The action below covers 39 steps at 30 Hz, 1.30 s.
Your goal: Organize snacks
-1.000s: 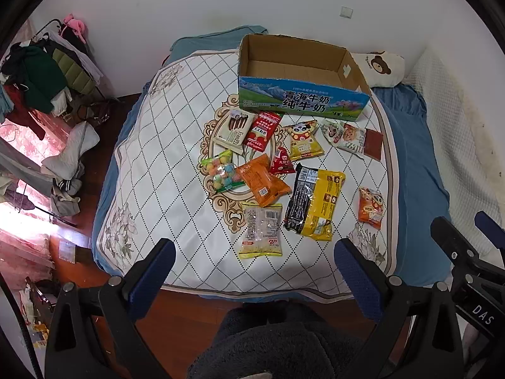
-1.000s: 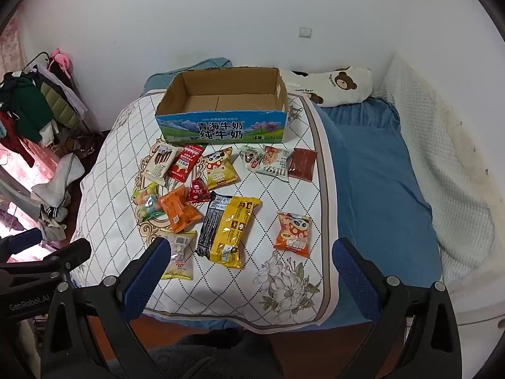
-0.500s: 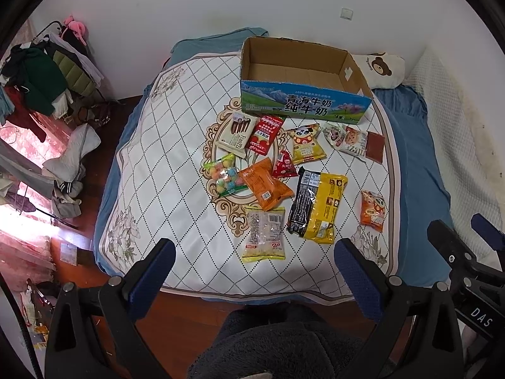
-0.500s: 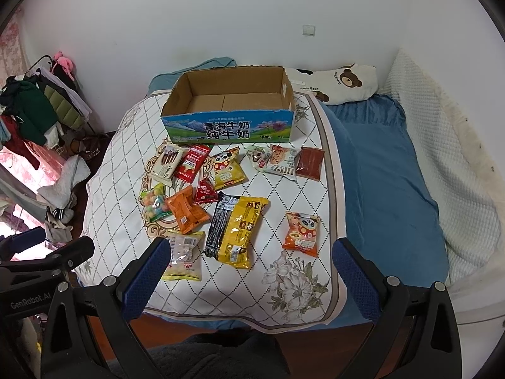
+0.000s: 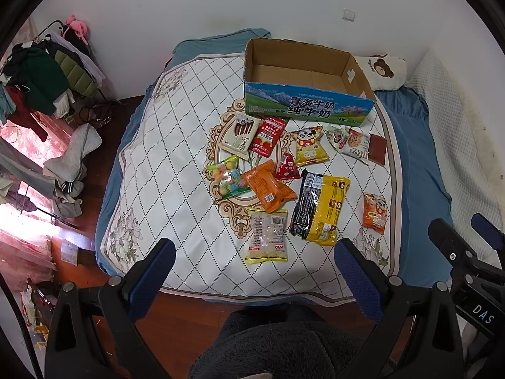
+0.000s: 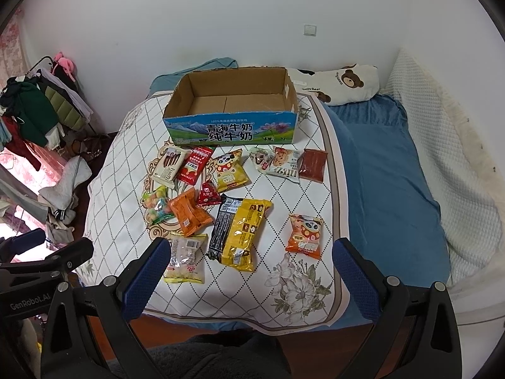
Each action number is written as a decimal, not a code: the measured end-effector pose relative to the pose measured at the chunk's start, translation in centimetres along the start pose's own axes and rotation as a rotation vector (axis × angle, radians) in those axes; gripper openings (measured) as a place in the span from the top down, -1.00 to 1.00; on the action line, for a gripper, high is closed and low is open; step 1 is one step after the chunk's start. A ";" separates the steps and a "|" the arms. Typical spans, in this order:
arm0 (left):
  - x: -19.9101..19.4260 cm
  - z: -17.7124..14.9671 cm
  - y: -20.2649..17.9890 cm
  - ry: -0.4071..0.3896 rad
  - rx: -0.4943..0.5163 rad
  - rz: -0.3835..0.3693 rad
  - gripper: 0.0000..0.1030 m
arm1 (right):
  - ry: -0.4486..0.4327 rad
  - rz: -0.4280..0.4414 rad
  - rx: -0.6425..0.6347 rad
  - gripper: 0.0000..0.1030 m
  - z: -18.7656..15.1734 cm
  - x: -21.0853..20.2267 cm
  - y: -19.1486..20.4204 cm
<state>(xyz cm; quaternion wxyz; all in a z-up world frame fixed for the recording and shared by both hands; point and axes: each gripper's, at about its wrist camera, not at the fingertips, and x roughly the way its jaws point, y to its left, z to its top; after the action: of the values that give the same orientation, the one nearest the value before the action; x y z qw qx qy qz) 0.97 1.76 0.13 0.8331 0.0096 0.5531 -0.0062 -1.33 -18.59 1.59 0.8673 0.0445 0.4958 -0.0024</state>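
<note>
Several snack packets lie on a quilted bed cover (image 5: 164,170) in front of an empty open cardboard box (image 5: 303,72) (image 6: 233,98). Among them are a yellow-and-black bag (image 5: 320,208) (image 6: 241,232), an orange packet (image 5: 268,186) (image 6: 189,211), a clear pale packet (image 5: 266,237) (image 6: 186,257) and an orange panda packet (image 5: 374,213) (image 6: 304,232). My left gripper (image 5: 254,259) hangs open above the bed's near edge, nothing between its fingers. My right gripper (image 6: 249,257) is open too, short of the packets. The right gripper's side (image 5: 460,252) shows in the left wrist view.
A bear-print pillow (image 6: 341,83) and a blue sheet (image 6: 385,170) lie right of the cover, with a white blanket (image 6: 448,145) by the wall. A clothes rack (image 5: 41,75) and piled laundry (image 5: 69,158) stand at the left. A person's dark fleece sleeve (image 5: 277,347) shows below.
Both grippers have moved forward and a little toward the bed, so the packets and box sit lower and larger in both views. Both stay open; nothing was taken hold of.
</note>
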 end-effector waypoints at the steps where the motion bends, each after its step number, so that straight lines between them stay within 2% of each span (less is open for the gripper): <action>1: -0.1 0.0 0.1 -0.002 0.000 0.001 -1.00 | 0.001 0.002 0.000 -1.00 0.2 0.0 0.0; 39: -1.2 -0.2 0.1 -0.036 -0.001 -0.008 -1.00 | -0.031 0.006 0.018 -1.00 0.2 -1.3 0.0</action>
<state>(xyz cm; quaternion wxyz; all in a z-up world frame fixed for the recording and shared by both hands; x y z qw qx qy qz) 0.34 1.87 1.18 0.8429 0.0070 0.5379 -0.0095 -1.86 -18.68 2.78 0.8743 0.0537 0.4823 -0.0049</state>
